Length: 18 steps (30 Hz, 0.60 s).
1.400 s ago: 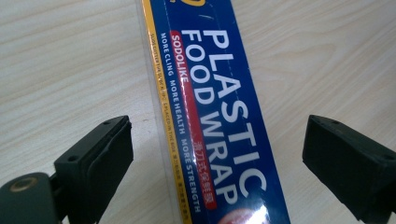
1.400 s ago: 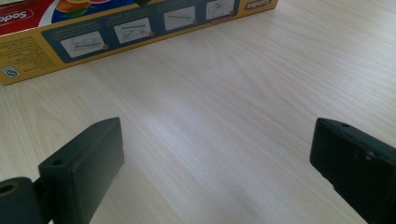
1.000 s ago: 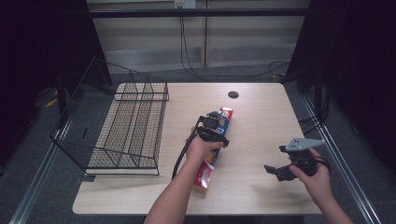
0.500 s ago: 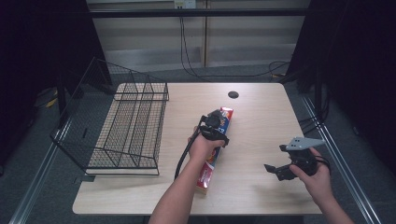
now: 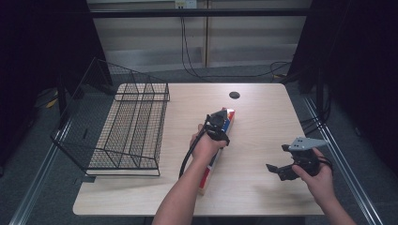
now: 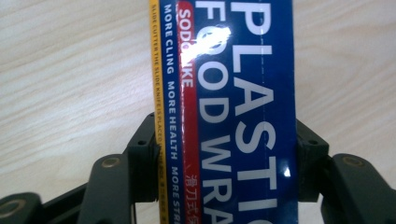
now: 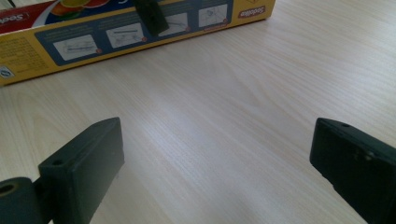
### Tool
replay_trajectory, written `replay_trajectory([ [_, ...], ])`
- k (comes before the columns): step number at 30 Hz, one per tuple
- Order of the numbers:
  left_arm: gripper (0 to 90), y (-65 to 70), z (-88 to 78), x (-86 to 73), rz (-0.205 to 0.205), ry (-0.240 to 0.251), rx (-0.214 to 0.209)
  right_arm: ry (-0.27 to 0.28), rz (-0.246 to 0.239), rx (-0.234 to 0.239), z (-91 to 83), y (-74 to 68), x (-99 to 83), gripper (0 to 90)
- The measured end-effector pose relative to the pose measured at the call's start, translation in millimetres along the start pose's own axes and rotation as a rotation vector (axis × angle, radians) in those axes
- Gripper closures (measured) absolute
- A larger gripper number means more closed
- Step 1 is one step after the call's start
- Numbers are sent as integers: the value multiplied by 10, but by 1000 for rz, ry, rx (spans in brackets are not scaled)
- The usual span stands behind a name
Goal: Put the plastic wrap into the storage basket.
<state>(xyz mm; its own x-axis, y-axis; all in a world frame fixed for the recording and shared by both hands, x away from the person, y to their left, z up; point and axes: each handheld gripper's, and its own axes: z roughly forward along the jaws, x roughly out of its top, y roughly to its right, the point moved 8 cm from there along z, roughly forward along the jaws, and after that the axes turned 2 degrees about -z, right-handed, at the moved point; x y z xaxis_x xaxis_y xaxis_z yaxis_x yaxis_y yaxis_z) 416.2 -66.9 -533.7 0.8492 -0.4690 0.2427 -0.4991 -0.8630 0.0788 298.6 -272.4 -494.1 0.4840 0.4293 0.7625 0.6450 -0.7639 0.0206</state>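
- The left gripper [image 5: 219, 123] sits near the middle of the light wooden surface [image 5: 263, 117], with its 2 black fingers [image 6: 140, 158] clamped on the long blue, red and yellow cardboard box of plastic food wrap [image 6: 229, 112].
- In the left gripper view, 1 finger presses the box's yellow edge and the other presses its blue edge, so the box runs straight out between them; white lettering reads "PLASTIC FOOD WRAP".
- From the high view, the box [image 5: 228, 119] lies flat on the surface, its far end just past the left gripper and its near end under the person's left forearm [image 5: 180, 197].
- The right gripper [image 5: 278, 168] is held over the near right part of the surface, well apart from the box, with a grey 3-cornered plate on top.
- Its 2 black fingers [image 7: 84, 163] are spread wide and grasp nothing; bare wood lies between them.
- Ahead of the right fingers, the box's yellow side panel [image 7: 140, 32] with small instruction pictures crosses the right gripper view.
- A black wire mesh rack [image 5: 131, 126] with 3 long compartments stands to the left of the left gripper, apart from the box.
- A small dark round hole [image 5: 234, 95] lies in the surface beyond the box's far end.
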Motion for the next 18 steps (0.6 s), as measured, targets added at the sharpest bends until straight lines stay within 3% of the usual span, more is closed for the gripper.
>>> replay_trajectory([
  [1, 425, -18, -19, -24, -17, -8, -12, 2, 3, 6, -3, 2, -1, 29],
  [2, 426, -50, -43, -35, -2, -19, -22, 6, 0, 5, -3, 7, 2, 29],
  [3, 427, -52, -59, -36, -26, -11, -39, 9, 1, 2, -4, 10, 5, 29],
  [7, 428, -127, -195, -29, -33, -8, -62, 8, 4, 4, 1, 8, 8, 29],
  [9, 427, -159, -271, -18, -60, -8, -91, 10, 2, 5, 5, 6, 9, 29],
  [14, 427, -254, -465, 7, -56, -5, -64, 9, 3, 1, 3, 3, 11, 29],
  [18, 427, -313, -616, 24, -83, -1, -95, 10, 3, 1, -2, 2, 12, 29],
])
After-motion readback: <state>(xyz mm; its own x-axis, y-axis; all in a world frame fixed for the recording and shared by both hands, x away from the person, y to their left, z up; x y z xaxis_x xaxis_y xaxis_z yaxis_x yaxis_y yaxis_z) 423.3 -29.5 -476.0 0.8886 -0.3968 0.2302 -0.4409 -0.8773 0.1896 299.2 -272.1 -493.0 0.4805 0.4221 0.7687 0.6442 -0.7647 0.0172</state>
